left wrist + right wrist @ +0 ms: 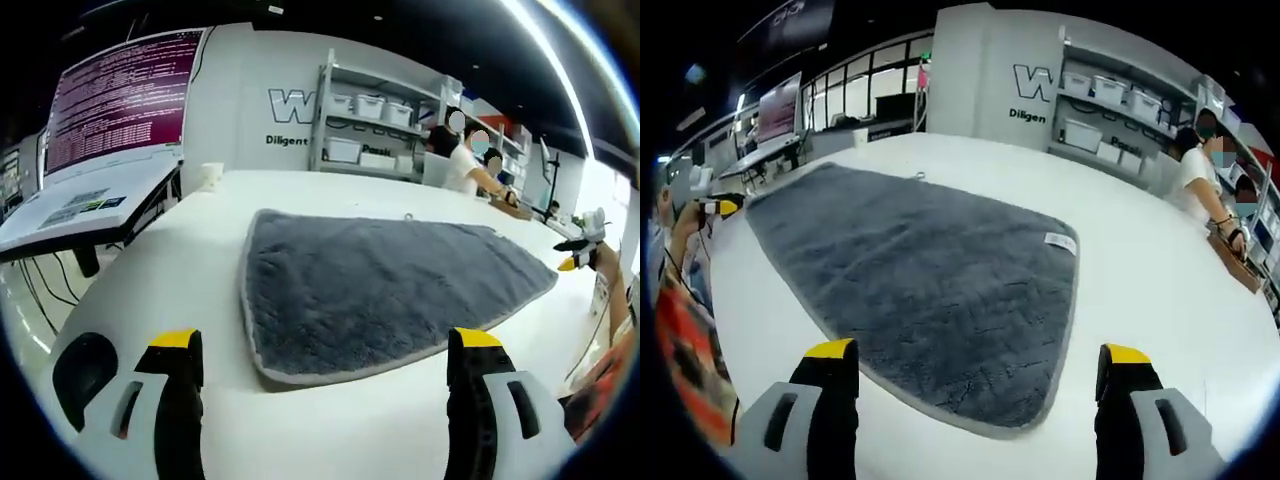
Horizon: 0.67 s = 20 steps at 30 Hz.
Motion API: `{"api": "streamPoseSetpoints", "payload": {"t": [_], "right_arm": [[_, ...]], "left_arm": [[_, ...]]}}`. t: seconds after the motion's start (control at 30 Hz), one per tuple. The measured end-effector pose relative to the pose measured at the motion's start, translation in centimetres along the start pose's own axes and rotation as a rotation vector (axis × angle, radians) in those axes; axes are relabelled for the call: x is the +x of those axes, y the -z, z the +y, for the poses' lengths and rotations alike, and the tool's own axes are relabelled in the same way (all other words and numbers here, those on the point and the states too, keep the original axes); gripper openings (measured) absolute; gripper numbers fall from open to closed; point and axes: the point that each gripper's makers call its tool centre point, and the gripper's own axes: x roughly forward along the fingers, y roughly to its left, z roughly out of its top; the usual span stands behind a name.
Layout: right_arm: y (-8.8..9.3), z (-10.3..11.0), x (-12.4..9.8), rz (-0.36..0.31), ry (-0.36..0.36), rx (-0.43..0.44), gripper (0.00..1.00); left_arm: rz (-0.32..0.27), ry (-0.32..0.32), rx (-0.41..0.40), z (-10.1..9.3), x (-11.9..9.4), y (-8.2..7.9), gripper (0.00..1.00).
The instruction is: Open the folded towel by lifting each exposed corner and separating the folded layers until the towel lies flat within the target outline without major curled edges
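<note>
The grey towel [930, 290] lies ahead of both spread, empty grippers; the right gripper [978, 375] seems nearer to its corner.

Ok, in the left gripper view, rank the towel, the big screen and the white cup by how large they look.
1. Towel, largest
2. Screen
3. Cup, smallest

The towel lies nearer the camera, so its lead over the screen is unsure.

Grey towel [930, 280] — plush matt cloth (pale stitched edging), white table [1140, 270] smooth, slightly glossy
</note>
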Motion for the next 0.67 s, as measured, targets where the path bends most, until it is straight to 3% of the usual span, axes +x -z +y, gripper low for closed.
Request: {"api": "streamPoseSetpoints", "payload": {"t": [0.67], "right_arm": [[0.5,0.77,-0.46,0.013,0.005,-0.02,0.99]], "left_arm": [[-0.008,0.006,-0.012,-0.24,0.23,0.09,1.0]]}}
